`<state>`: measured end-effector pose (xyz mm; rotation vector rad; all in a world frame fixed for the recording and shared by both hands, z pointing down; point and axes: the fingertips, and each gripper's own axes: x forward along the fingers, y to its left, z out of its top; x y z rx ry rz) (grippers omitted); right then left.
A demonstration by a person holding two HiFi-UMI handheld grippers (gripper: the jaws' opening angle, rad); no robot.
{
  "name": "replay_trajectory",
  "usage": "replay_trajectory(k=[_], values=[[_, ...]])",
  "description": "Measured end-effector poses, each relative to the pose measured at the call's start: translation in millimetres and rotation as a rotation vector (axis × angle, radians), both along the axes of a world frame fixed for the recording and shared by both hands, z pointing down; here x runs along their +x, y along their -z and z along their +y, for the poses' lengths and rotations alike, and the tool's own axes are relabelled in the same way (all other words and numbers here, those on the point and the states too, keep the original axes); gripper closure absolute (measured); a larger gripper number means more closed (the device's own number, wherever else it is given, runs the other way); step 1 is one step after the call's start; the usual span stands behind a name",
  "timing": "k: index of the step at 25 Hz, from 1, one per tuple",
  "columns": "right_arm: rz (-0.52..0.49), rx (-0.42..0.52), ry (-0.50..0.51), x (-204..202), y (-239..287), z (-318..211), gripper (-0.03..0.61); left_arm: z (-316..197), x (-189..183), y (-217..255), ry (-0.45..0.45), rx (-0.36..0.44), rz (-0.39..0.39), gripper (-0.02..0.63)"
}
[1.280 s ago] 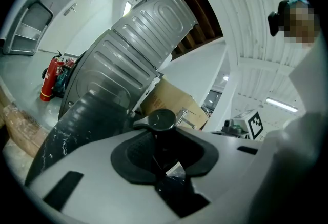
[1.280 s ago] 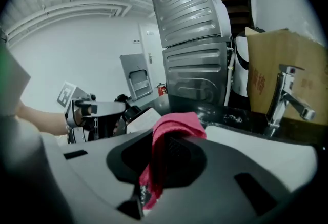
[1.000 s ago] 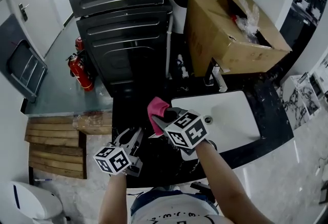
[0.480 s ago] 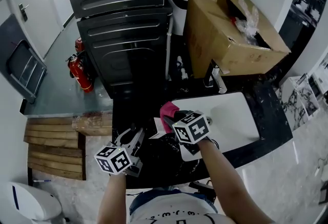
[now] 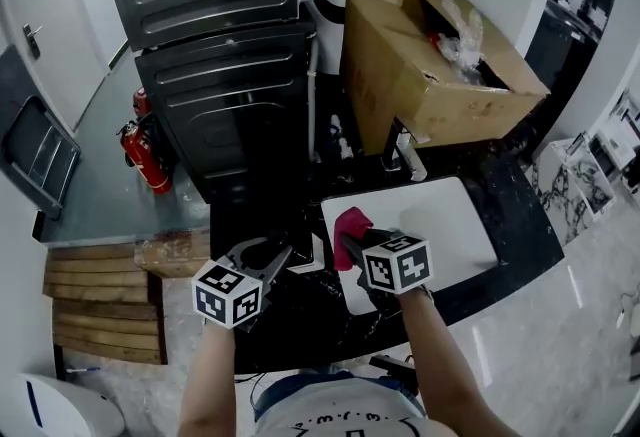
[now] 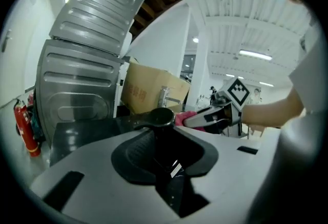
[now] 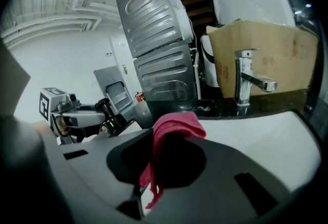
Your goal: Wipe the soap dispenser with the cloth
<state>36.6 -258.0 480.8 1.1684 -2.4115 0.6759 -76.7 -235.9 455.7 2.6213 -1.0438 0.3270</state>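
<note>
My left gripper (image 5: 268, 263) is shut on a black soap dispenser (image 6: 156, 117), whose pump head rises between the jaws in the left gripper view. The dispenser (image 7: 110, 115) also shows at the left of the right gripper view, held by the left gripper (image 7: 95, 113). My right gripper (image 5: 352, 243) is shut on a pink cloth (image 5: 350, 223), which drapes over the jaws (image 7: 174, 128). The cloth hangs over the left edge of the white sink (image 5: 450, 225), a short way right of the dispenser and apart from it.
A chrome faucet (image 5: 408, 153) stands behind the sink, with an open cardboard box (image 5: 420, 65) beyond it. A tall dark ribbed appliance (image 5: 220, 75) fills the back left. A red fire extinguisher (image 5: 140, 153) stands on the floor at the left. The black countertop (image 5: 520, 235) surrounds the sink.
The right gripper has carried the pink cloth to the right and down, over the sink's left edge. The left gripper has shifted slightly up and rolled, with the dispenser still in it.
</note>
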Motion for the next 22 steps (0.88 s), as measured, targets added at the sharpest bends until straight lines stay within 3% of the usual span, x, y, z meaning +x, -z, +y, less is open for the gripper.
replay_trajectory(k=[7, 10, 12, 15, 17, 20, 21, 22], values=[[-0.079, 0.059, -0.136, 40, 24, 24, 0.531, 4, 40, -3, -0.210, 0.124, -0.339, 0.514], [-0.081, 0.071, -0.158, 51, 27, 30, 0.531, 6, 39, -5, -0.286, 0.125, -0.359, 0.514], [-0.083, 0.077, -0.164, 55, 30, 31, 0.531, 11, 38, -4, -0.383, 0.144, -0.369, 0.514], [-0.079, 0.080, -0.161, 57, 31, 33, 0.530, 15, 29, -2, -0.476, 0.199, -0.437, 0.502], [-0.075, 0.079, -0.156, 57, 30, 34, 0.531, 10, 14, -1, -0.440, 0.196, -0.466, 0.440], [-0.076, 0.073, -0.152, 57, 28, 34, 0.531, -3, -13, 0, -0.290, 0.162, -0.433, 0.356], [-0.078, 0.070, -0.150, 56, 27, 34, 0.530, -8, -24, -1, -0.223, 0.162, -0.431, 0.356], [-0.079, 0.068, -0.146, 54, 26, 33, 0.531, -10, -33, -3, -0.164, 0.164, -0.437, 0.408]])
